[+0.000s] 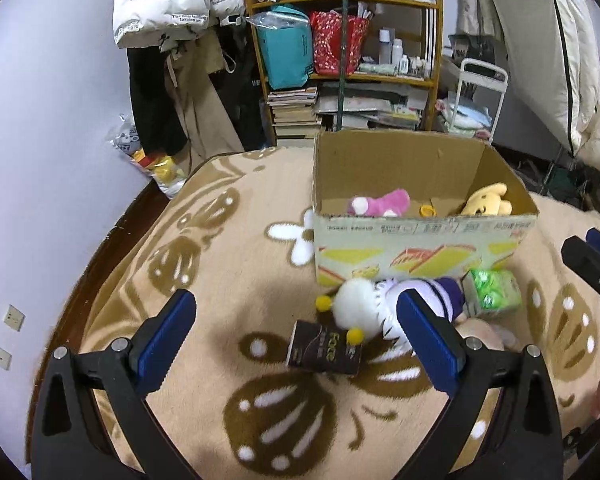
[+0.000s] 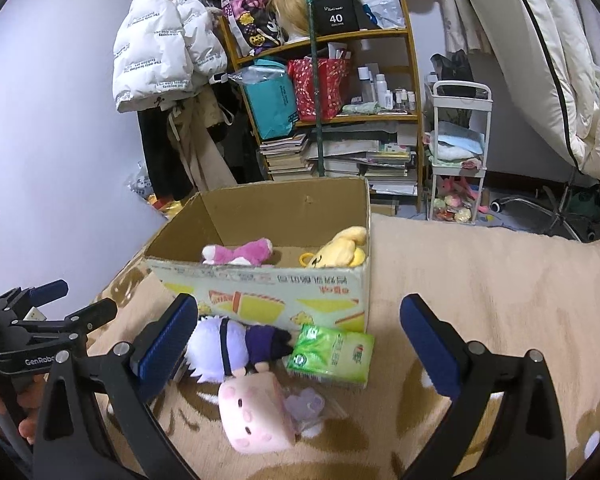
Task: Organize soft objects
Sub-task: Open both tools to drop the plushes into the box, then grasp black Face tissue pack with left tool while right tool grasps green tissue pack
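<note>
An open cardboard box (image 1: 420, 236) (image 2: 260, 284) stands on the patterned beige blanket (image 1: 228, 280). Inside lie a pink plush (image 1: 380, 203) (image 2: 238, 254) and a yellow plush (image 1: 488, 200) (image 2: 340, 248). In front of the box lie a white-haired purple doll (image 1: 364, 304) (image 2: 236, 340), a pink cube plush (image 2: 256, 412), a green tissue pack (image 1: 494, 290) (image 2: 330, 354) and a black box (image 1: 326, 350). My left gripper (image 1: 296, 332) is open and empty above the doll and black box. My right gripper (image 2: 300, 344) is open and empty over the doll and pink plush.
A wooden shelf (image 1: 340, 40) (image 2: 324, 92) with bags, books and bottles stands behind the bed. A white jacket (image 2: 160, 40) hangs at left. A white trolley (image 2: 458, 152) stands at right. The left gripper shows at the left edge of the right wrist view (image 2: 40, 320).
</note>
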Tool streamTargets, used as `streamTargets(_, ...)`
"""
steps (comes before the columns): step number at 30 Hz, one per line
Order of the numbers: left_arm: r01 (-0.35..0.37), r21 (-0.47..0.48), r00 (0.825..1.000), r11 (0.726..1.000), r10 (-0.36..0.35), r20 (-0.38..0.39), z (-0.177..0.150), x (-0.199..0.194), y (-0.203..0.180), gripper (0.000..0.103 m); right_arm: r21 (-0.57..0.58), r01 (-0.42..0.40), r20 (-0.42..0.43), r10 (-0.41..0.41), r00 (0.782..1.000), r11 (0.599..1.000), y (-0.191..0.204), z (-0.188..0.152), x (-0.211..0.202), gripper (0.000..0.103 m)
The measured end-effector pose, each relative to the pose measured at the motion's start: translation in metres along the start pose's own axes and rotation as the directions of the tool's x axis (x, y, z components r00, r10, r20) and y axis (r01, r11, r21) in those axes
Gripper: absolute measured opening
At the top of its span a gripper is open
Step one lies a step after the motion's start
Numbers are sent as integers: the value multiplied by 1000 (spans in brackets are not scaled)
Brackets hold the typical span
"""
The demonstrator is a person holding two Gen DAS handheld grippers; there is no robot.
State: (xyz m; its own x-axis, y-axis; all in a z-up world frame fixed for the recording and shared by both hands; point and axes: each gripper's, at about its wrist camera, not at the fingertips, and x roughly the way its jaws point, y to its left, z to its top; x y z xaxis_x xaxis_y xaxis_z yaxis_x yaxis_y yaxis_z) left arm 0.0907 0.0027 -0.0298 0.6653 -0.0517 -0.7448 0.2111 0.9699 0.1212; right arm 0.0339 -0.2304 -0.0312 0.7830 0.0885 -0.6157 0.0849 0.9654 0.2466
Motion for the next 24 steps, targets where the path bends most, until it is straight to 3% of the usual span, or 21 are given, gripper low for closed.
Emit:
streamTargets(10, -16, 36, 999, 999, 17, -34, -11, 0, -6, 99, -11, 9, -17, -9, 1000, 1000, 4, -12, -3, 103)
streamTargets(24, 47, -24, 983, 999, -50, -176, -17, 45, -5, 99, 0, 36, -62, -36, 997, 999, -3, -18, 26, 103)
